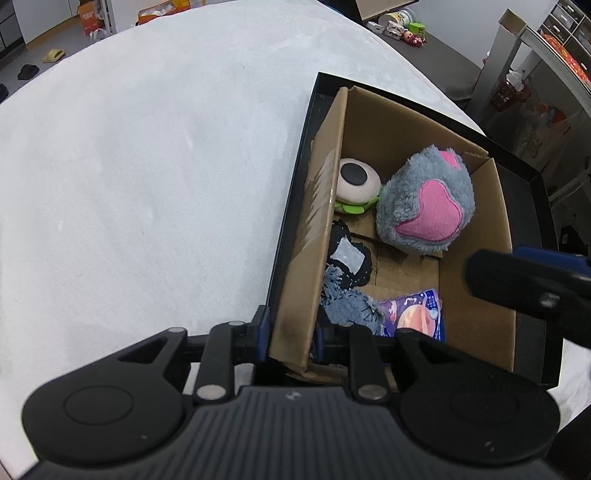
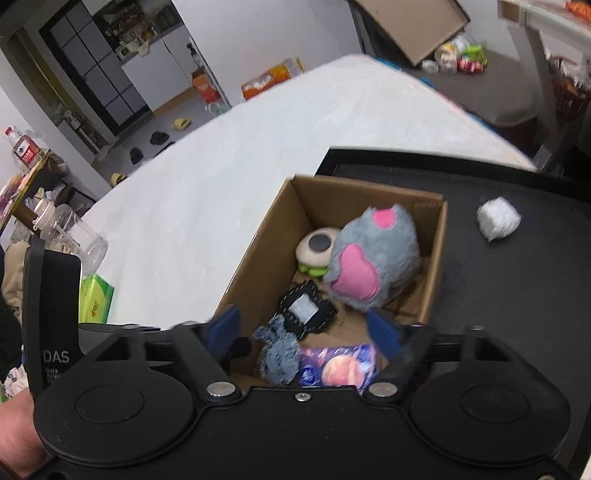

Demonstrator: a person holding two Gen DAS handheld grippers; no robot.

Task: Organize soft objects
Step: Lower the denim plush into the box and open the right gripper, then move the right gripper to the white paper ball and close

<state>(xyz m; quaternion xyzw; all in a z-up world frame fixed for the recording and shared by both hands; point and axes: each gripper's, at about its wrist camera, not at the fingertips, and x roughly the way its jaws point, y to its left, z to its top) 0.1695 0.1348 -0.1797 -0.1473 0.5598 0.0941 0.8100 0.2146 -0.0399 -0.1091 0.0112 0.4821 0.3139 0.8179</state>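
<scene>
Denim scrap (image 2: 279, 352) between parted right gripper (image 2: 306, 332) fingers, inside cardboard box (image 2: 255, 258).

Past the far edge of the white bench (image 2: 221, 177) the room is full of small things. On the grey floor lie a yellow slipper (image 2: 180, 123) and two black shoes (image 2: 159, 138), well apart from each other. Behind them an orange carton (image 2: 204, 88) stands near the white wall, and a dark cabinet (image 2: 96, 74) with grid doors stands beside the doorway. At the left side a water bottle (image 2: 23, 147) with a red label stands on a low shelf. Nearer, a clear plastic jar (image 2: 74, 236) is just above a green tissue pack (image 2: 95, 298). At the far right, a heap of toys (image 1: 402, 27) lies on the floor beside a grey shelf (image 1: 524, 48).
</scene>
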